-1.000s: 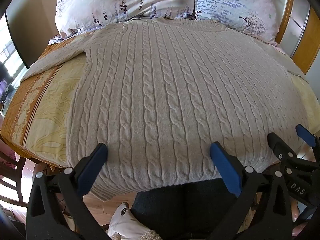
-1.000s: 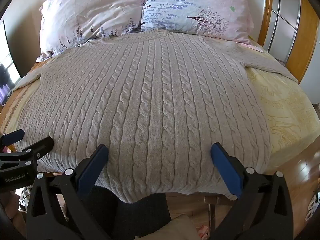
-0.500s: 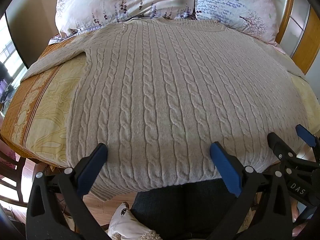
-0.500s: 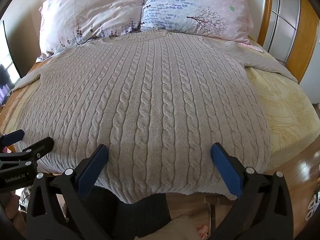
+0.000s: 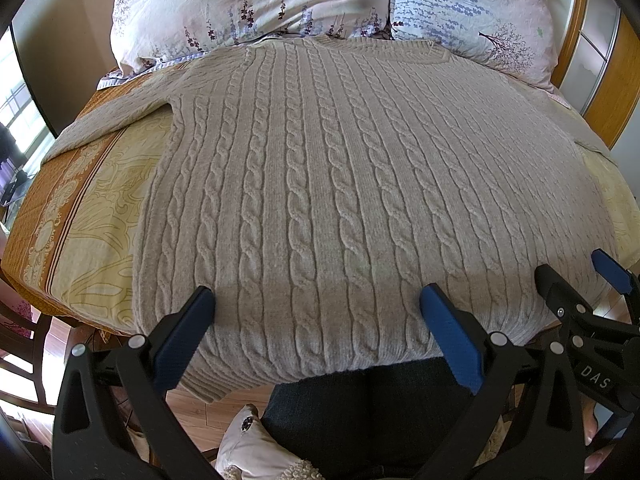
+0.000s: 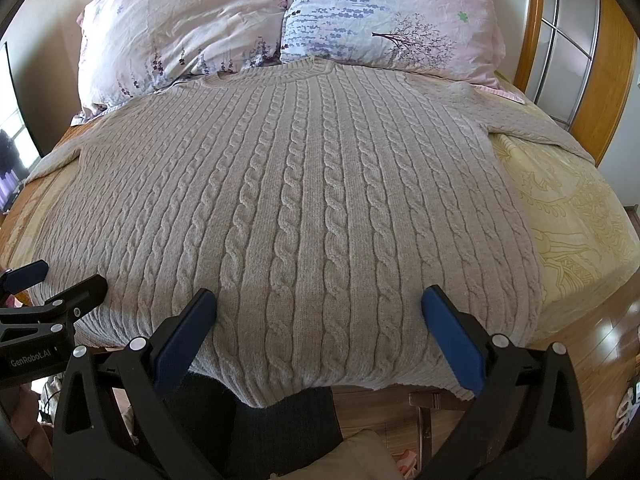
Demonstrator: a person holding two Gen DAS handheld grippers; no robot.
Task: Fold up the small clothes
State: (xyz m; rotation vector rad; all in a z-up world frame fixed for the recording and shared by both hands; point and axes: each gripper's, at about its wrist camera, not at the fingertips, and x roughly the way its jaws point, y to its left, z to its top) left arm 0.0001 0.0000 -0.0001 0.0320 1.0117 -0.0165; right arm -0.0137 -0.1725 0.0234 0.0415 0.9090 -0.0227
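The cable-knit sweater (image 5: pixel 352 200) lay spread flat on the bed (image 5: pixel 92 216), collar toward the pillows (image 6: pixel 380 16) and hem hanging over the near edge, with no fold yet made. Both the left gripper (image 5: pixel 316 312) and the right gripper (image 6: pixel 318 312) hovered at the hem, jaws wide and holding nothing, so the whole folding seemed left to do.

A bed with a yellow patterned sheet (image 6: pixel 568 216) is shown, two floral pillows (image 6: pixel 384 20) being propped at its head. Wooden flooring (image 6: pixel 600 344) is seen below. A wood-framed glazed panel (image 6: pixel 568 40) is located at right. Daylight is admitted through a window (image 5: pixel 16 120).
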